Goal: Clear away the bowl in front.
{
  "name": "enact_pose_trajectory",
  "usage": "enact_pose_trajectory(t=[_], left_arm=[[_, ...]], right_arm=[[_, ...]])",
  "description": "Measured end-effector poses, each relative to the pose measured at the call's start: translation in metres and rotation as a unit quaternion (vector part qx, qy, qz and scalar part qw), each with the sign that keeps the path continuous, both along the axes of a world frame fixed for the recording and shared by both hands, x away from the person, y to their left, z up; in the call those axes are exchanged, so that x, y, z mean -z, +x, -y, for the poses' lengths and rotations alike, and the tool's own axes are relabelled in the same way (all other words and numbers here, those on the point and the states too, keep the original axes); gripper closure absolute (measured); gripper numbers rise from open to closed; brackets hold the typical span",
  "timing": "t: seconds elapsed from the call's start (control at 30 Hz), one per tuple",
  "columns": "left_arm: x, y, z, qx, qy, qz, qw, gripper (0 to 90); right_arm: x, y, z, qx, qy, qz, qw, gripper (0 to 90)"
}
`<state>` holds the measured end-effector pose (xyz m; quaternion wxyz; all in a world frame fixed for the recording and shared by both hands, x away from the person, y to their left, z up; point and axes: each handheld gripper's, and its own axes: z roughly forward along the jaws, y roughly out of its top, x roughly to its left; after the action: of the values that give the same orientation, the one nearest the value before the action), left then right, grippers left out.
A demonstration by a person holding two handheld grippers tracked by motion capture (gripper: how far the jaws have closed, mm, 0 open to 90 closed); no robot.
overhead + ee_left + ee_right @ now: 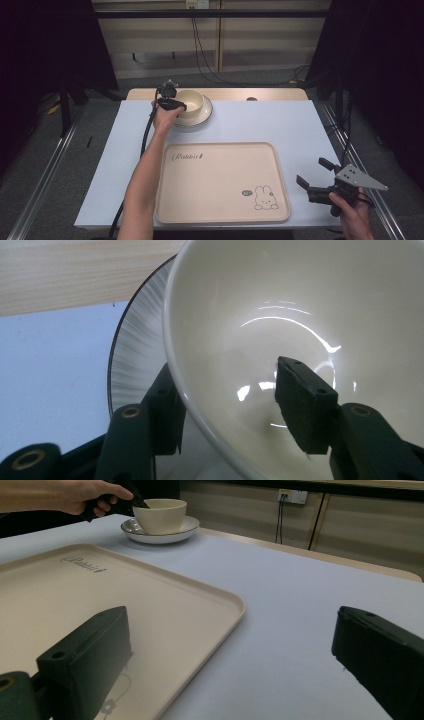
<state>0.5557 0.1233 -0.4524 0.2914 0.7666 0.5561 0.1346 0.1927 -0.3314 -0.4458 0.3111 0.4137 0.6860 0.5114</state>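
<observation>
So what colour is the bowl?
The bowl is cream white and shiny inside, seen best in the left gripper view.

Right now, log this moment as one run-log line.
left gripper: fingers straddle bowl rim, not clamped | bowl on plate | right gripper: open, beside tray

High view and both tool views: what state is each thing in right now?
Bowl: upright, empty, standing on the plate.
Plate: flat on the table, under the bowl.
Tray: flat, nothing on it.
Left tool: jaws astride the bowl's rim, one inside, one outside; a gap shows at the inner one.
Right tool: open, holding nothing, beside the tray.
</observation>
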Motion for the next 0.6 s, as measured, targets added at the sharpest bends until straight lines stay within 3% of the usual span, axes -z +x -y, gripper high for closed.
enact_pose_trajectory(t=[0.1,0.23,0.37,0.5,0.53,0.6], left_arm=[[-0.0018,0.0002,0.0008,0.0,0.012,-0.007,0.9999,54.5],[-0.0015,0.0024,-0.002,-0.009,-0.011,-0.027,0.9995,60.1],[-0.0015,0.0023,-0.0015,-0.016,-0.014,-0.029,0.9993,61.1],[-0.0016,0.0036,-0.0032,-0.021,-0.023,-0.044,0.9985,62.5],[-0.0024,0.0043,-0.0036,-0.024,-0.017,-0.044,0.9986,69.0],[-0.0033,0.004,-0.0031,-0.02,-0.024,-0.047,0.9984,72.5]], right_arm=[[-0.0002,-0.0004,0.0,0.003,0.002,0.0,1.0,2.1],[-0.0001,-0.0004,0.0002,0.003,0.002,0.001,1.0,2.1],[-0.0001,-0.0005,0.0,0.004,0.002,0.0,1.0,2.2],[-0.0002,0.0,0.0011,0.005,0.0,0.003,1.0,2.1],[-0.0002,0.0,0.001,0.005,0.0,0.003,1.0,2.2],[-0.0003,0.0,0.0011,0.005,0.0,0.003,1.0,2.2]])
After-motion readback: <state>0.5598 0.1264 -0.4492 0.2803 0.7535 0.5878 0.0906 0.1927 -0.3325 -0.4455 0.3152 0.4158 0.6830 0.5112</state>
